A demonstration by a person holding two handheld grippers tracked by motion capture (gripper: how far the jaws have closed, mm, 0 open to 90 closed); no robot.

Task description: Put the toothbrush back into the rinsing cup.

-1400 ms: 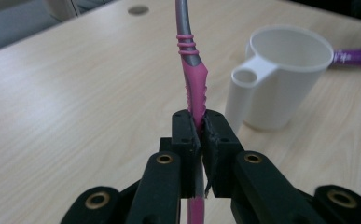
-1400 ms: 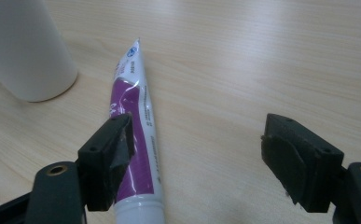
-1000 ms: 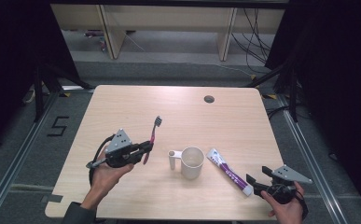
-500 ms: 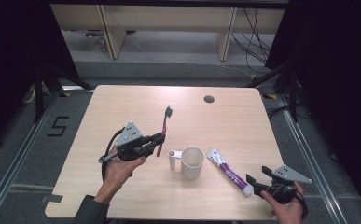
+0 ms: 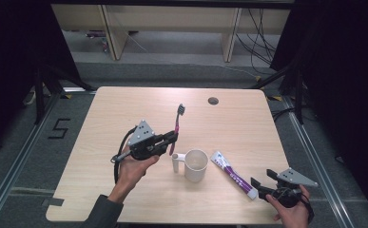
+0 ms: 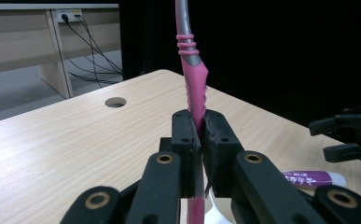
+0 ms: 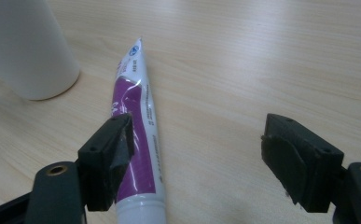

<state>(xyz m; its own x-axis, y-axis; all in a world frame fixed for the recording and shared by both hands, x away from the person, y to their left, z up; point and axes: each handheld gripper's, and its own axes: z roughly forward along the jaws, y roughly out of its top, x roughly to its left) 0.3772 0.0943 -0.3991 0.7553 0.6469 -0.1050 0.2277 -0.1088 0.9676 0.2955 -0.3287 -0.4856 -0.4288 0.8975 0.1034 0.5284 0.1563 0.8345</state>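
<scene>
A: Where's the toothbrush [image 5: 177, 124]?
B: Off the table, clamped in the left gripper [image 5: 171, 140]. Pink handle pinched low down, shaft grey above, dark bristle head at the top. It leans a bit, head toward the far side of the table [image 5: 124, 107].
A: Jaws?
B: Clenched on the handle. The left gripper view has both black pads tight against the pink grip section [image 6: 196, 100], no gap. The handle runs on below the pads too.
A: And relative to the mug?
B: The white mug [image 5: 195, 165] stands upright on the table just to the right of the left gripper and nearer the person. Its handle faces the left gripper. The toothbrush is above and beside it, not in it (can't tell how high off the table).
A: Right side?
B: The right gripper [image 5: 260, 184] is low at the near right corner, jaws spread wide, nothing between the pads. In its own view the toothpaste tube [image 7: 138, 128] lies flat on the wood, purple and white, cap end toward the camera, partly behind the left-hand jaw. Contact with that jaw: cannot tell.
A: Tube versus mug?
B: Just right of the mug, angled, flat crimped end near the mug base, not touching.
A: Anything else?
B: A round cable hole [image 5: 213, 100] near the far edge.
</scene>
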